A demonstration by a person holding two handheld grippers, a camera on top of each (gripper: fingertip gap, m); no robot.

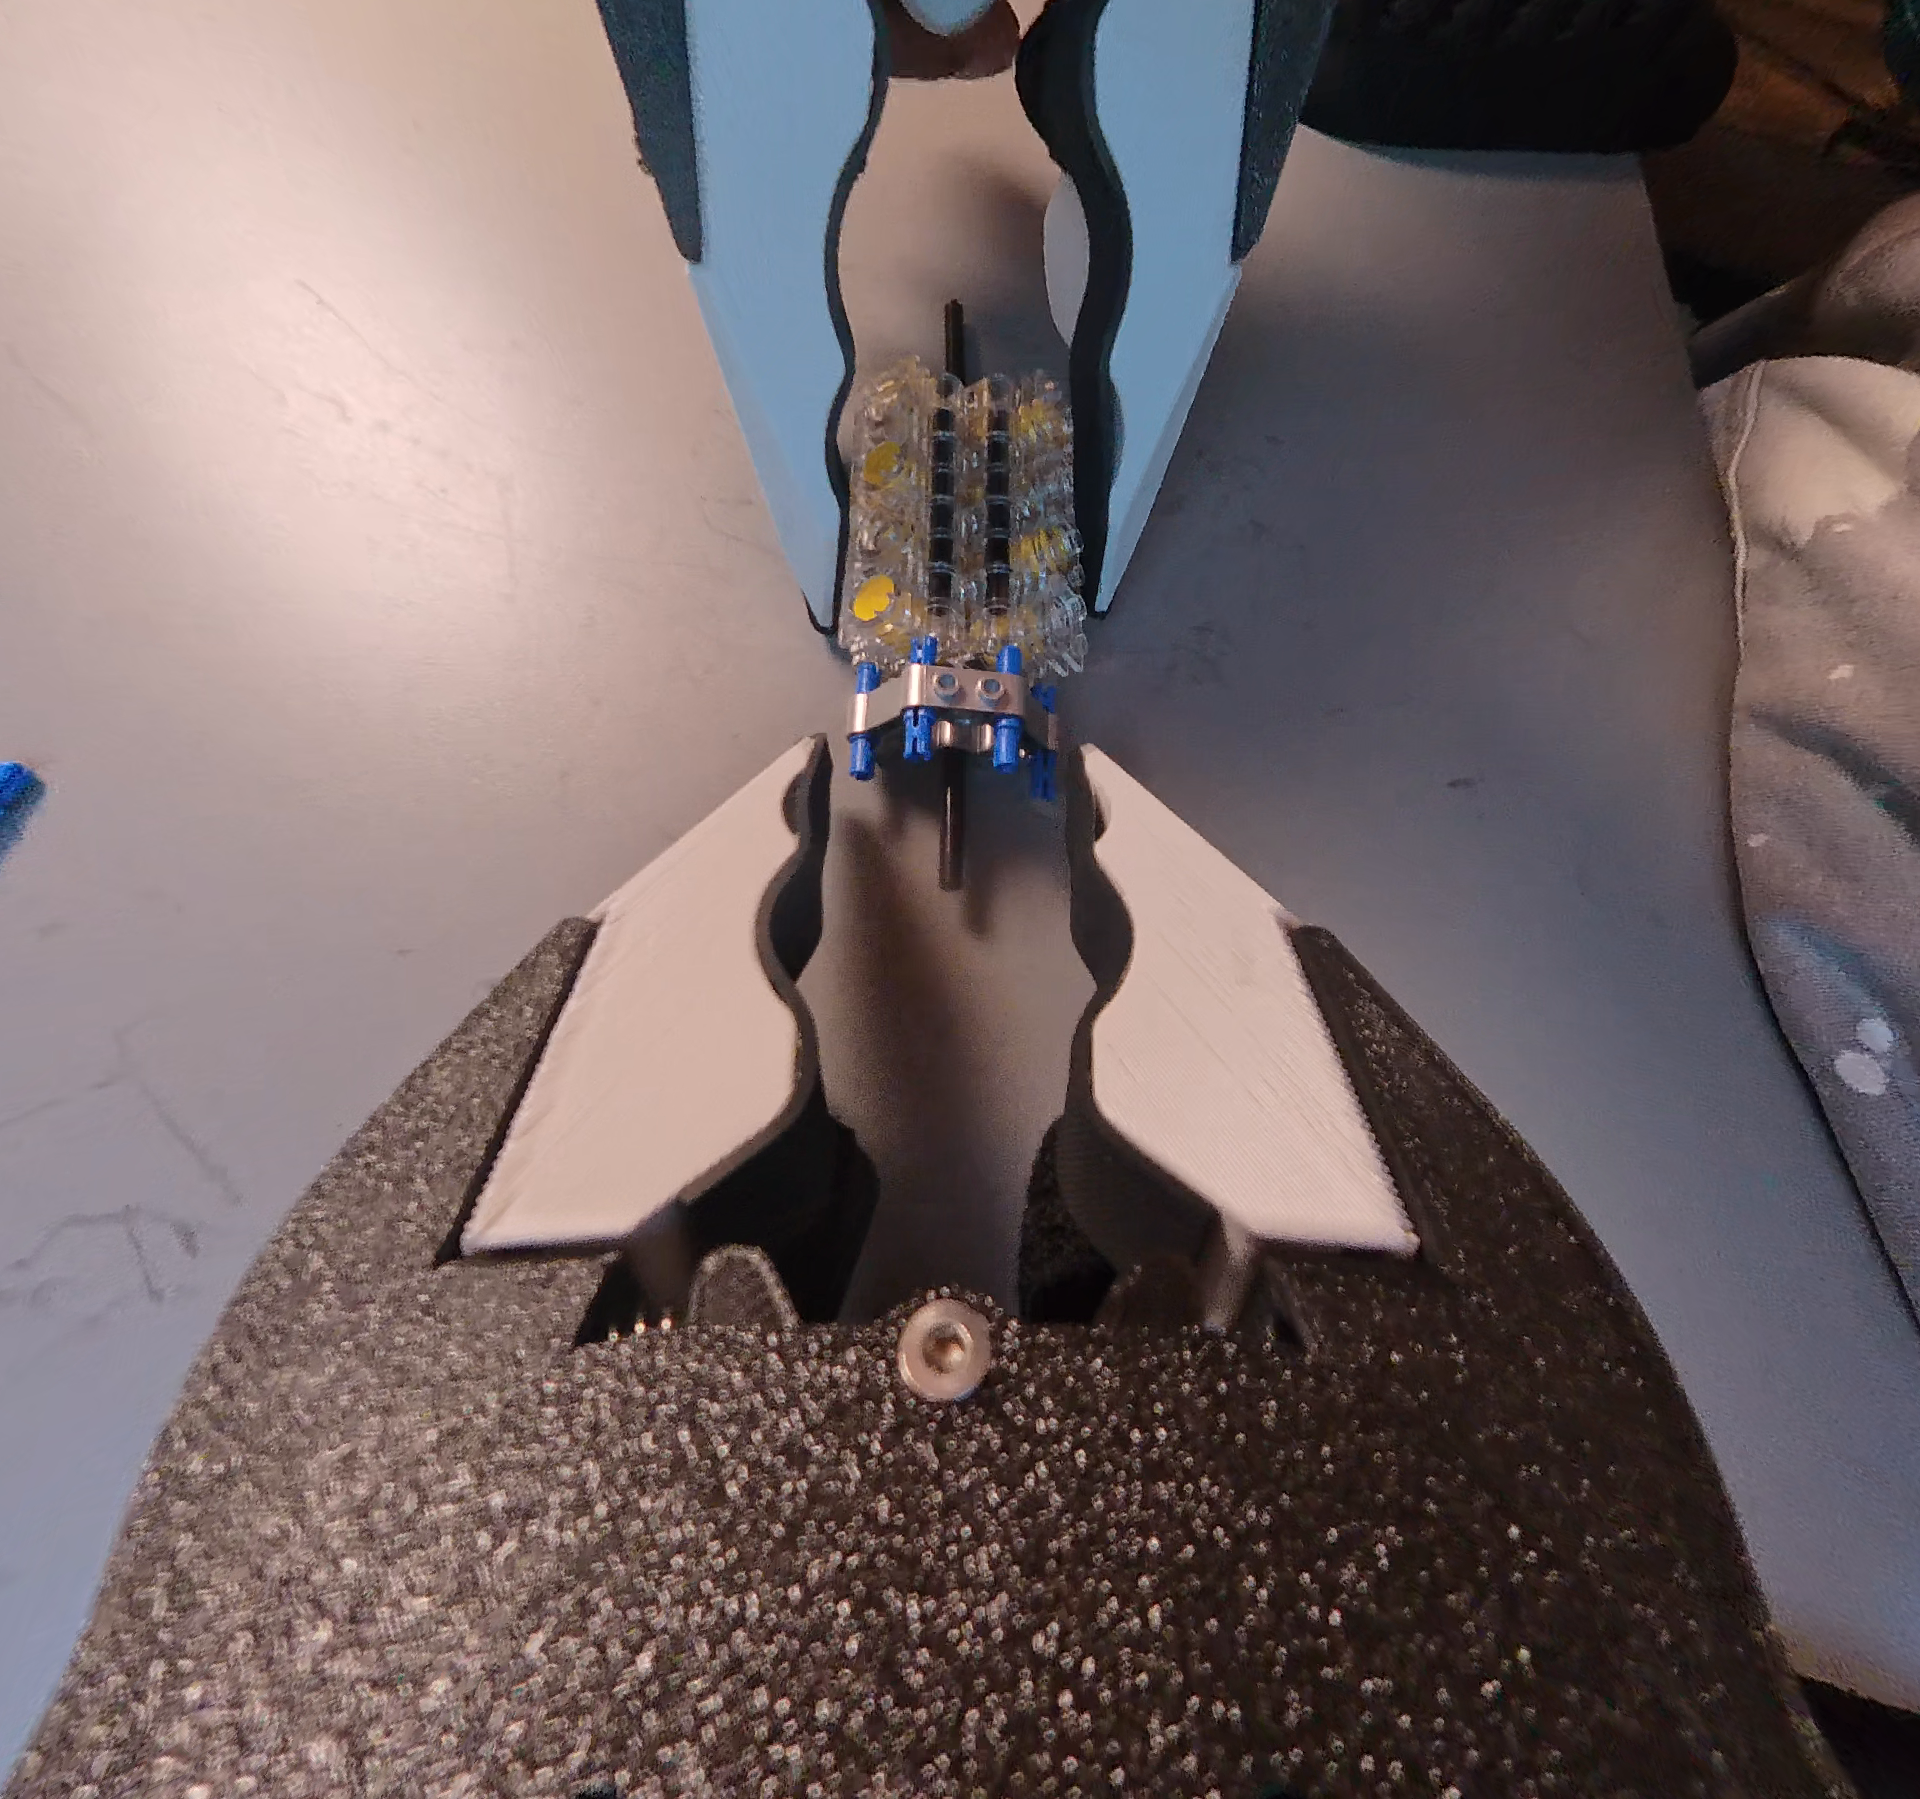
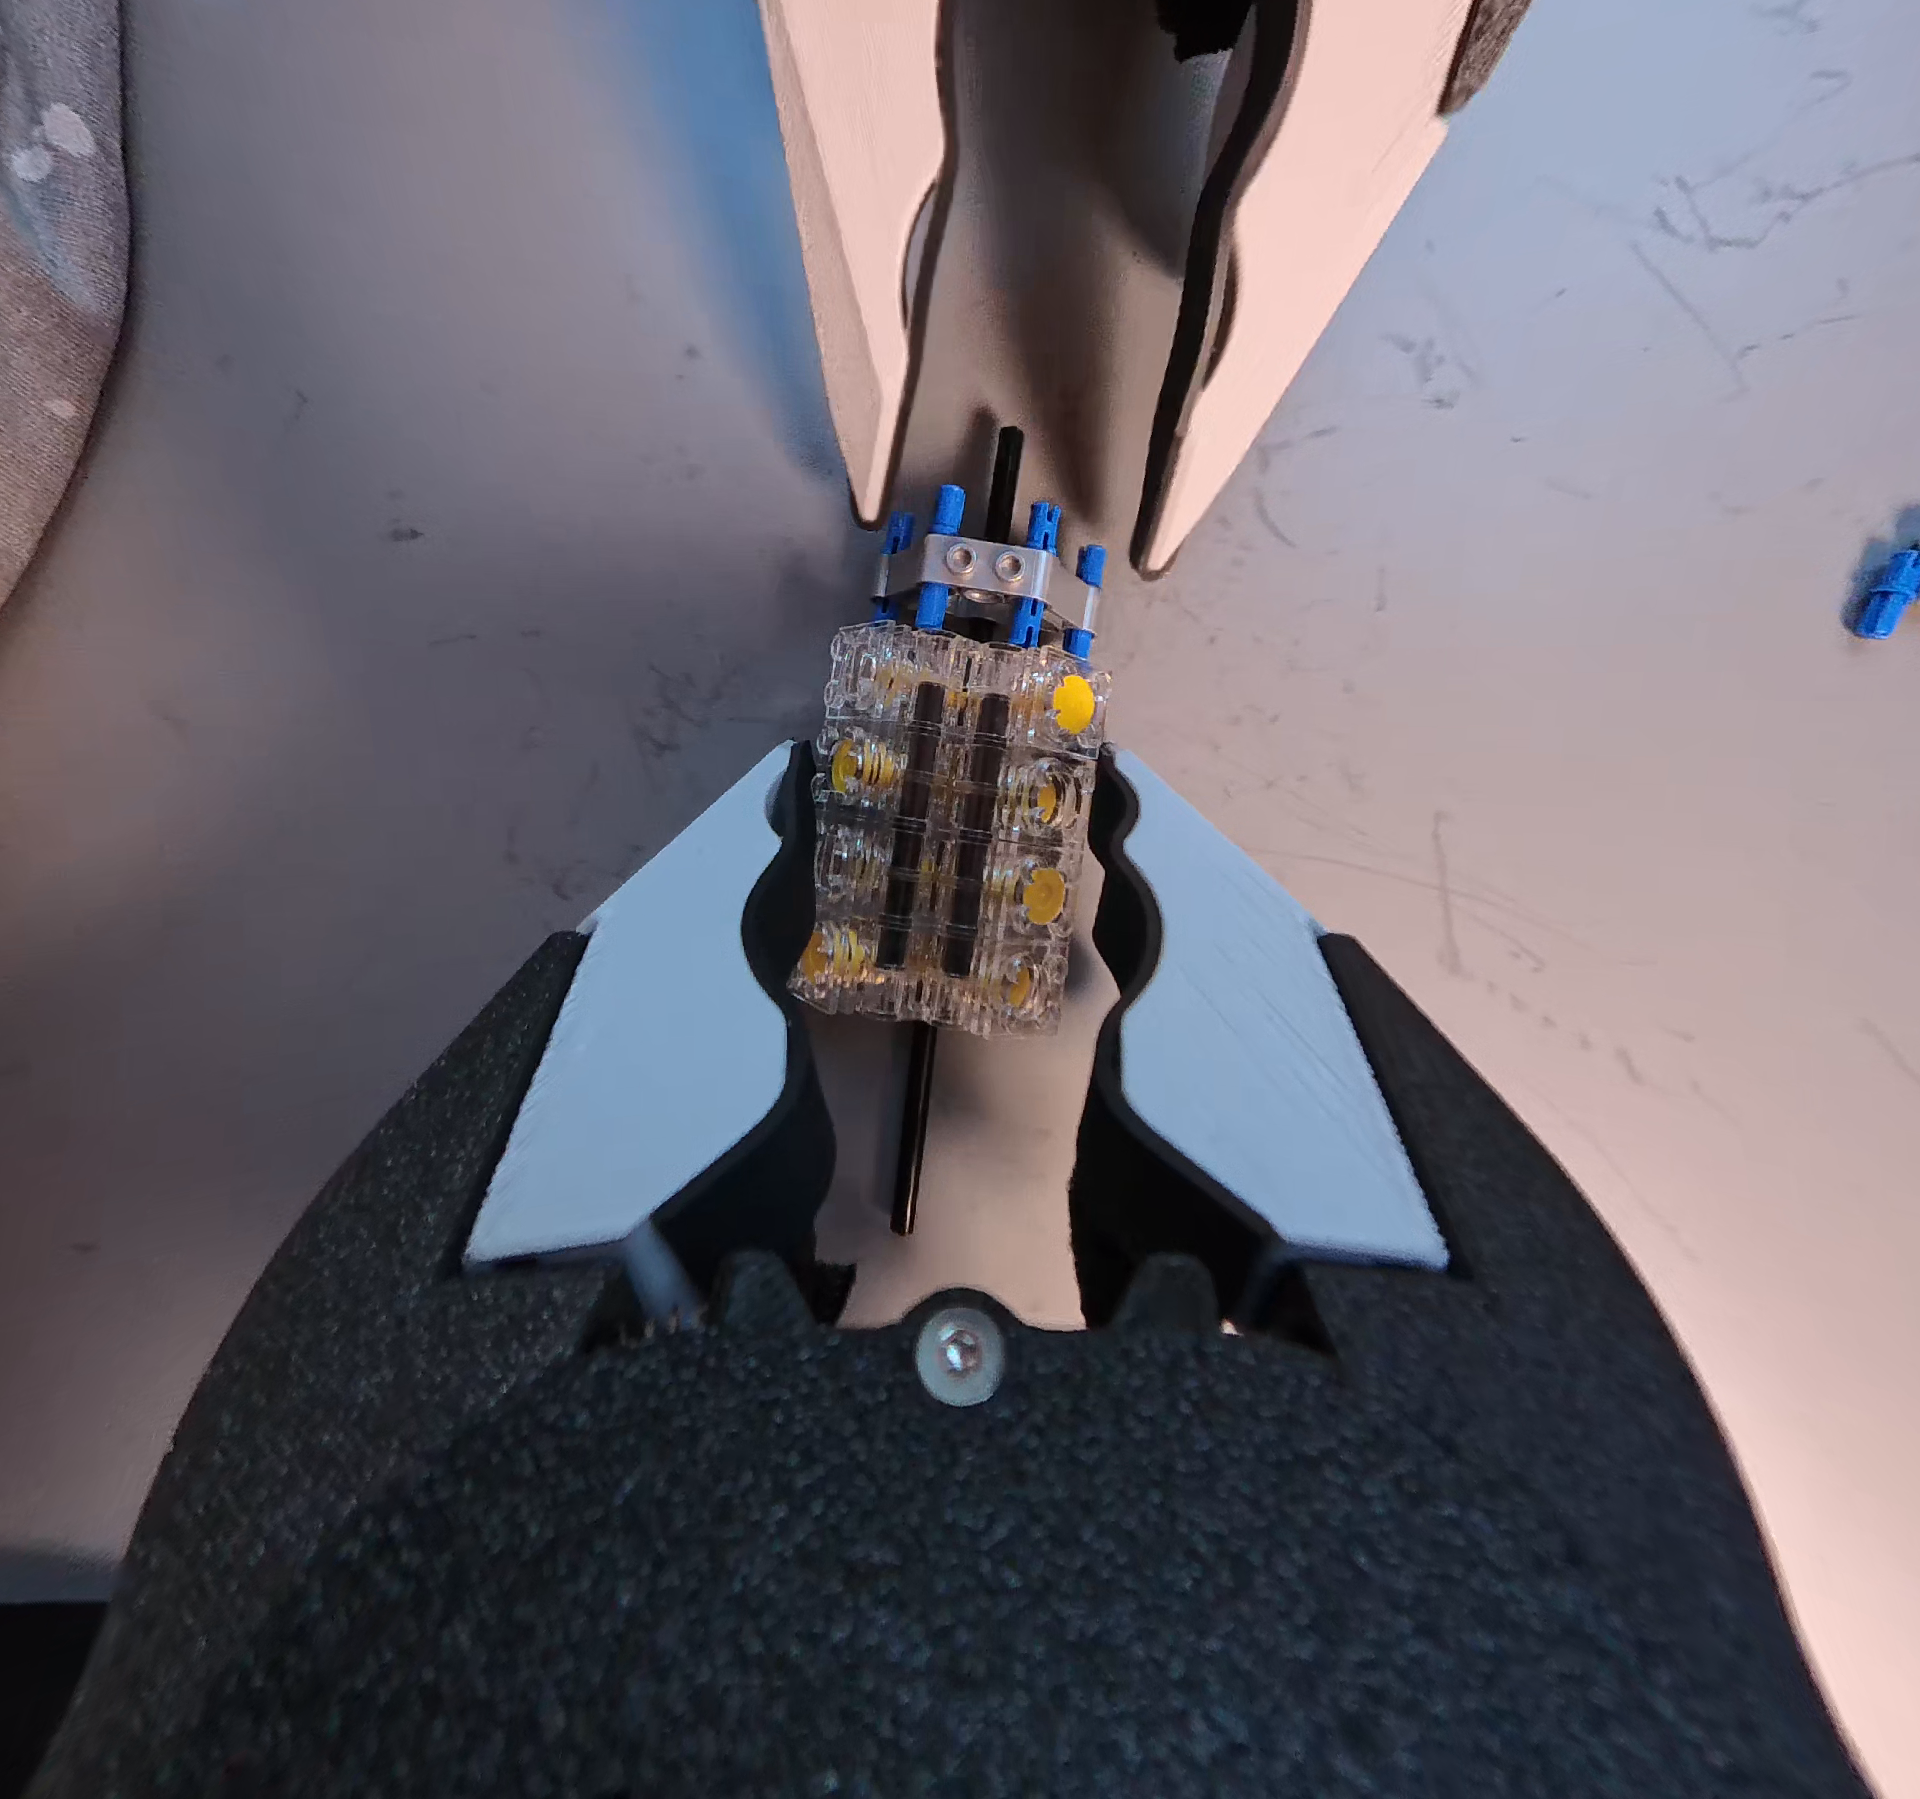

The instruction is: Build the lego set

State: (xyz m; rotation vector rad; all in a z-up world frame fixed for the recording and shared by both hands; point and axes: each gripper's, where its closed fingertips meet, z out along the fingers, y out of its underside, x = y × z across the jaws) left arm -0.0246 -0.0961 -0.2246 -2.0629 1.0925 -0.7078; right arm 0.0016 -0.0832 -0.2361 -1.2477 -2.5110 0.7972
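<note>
Right claw (image 2: 940, 773), ribbed grey fingers with wavy black pads, clamped on a clear studded brick block (image 2: 940, 845) with yellow discs, black axles and blue pins, above the scuffed pale counter (image 2: 1558, 502). Left claw (image 1: 951, 762) spread wide, empty, facing the block's pinned metal bracket (image 1: 956, 700).

The block (image 2: 951, 850) between the grippers is clear glossy plastic with yellow discs inside, capped by a silvery metallic-looking bracket (image 2: 982, 570) and matt blue plastic pins (image 2: 945, 508). A thin black rod (image 1: 951, 840) runs through it. The left gripper (image 1: 951, 762) has ridged, matt pale plastic fingers (image 1: 675, 1043) on a rough, speckled black body. The table (image 1: 312, 399) is smooth, scuffed grey. A soft grey cloth (image 1: 1829, 710) lies beside it.
</note>
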